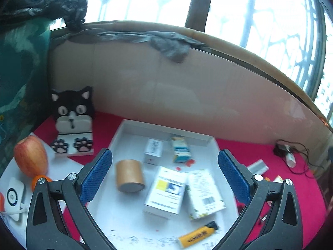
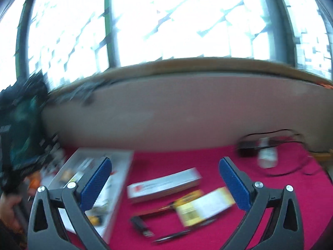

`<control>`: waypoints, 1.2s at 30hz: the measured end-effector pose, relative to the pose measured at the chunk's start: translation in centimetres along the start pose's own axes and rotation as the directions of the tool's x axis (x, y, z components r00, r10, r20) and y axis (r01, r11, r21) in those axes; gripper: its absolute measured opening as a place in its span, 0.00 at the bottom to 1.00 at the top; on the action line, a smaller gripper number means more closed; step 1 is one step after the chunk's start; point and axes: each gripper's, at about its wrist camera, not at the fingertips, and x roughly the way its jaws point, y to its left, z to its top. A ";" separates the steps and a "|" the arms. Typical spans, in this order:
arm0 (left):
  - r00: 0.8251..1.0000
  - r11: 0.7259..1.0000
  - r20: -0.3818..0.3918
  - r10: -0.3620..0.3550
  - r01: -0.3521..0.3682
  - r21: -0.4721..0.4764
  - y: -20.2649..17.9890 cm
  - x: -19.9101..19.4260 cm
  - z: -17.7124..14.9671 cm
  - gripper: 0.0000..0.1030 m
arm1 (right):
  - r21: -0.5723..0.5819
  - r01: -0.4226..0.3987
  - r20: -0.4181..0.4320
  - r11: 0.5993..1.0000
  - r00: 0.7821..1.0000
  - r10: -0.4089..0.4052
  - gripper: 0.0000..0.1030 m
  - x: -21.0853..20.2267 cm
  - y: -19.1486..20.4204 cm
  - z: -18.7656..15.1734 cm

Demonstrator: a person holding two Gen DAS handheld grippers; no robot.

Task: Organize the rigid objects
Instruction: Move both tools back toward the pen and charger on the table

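My left gripper (image 1: 164,175) is open and empty above a white tray (image 1: 124,133) on the red cloth. In the tray lie a brown cardboard cylinder (image 1: 130,176), several small boxes such as a white one with a yellow patch (image 1: 166,189), and a yellow lighter (image 1: 197,234). My right gripper (image 2: 164,182) is open and empty above the red cloth. Between its fingers lie a long white box (image 2: 164,184), a yellow-and-white packet (image 2: 205,206), a black USB stick (image 2: 141,226) and a pen (image 2: 172,236). The tray's edge (image 2: 122,179) shows at left. The right wrist view is blurred.
A black cat-shaped holder (image 1: 72,120), an apple (image 1: 31,156), a small orange (image 1: 40,181) and a white device (image 1: 13,195) sit left of the tray. A cardboard wall (image 1: 187,95) backs the table. A black adapter with cable and a white bottle (image 2: 267,155) lie far right.
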 end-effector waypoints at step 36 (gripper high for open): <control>0.926 0.816 -0.340 -0.165 0.322 0.479 -13.3 3.0 -8.4 1.00 | -0.243 0.320 -0.432 0.916 0.810 -0.398 1.00 17.8 -3.3 -7.7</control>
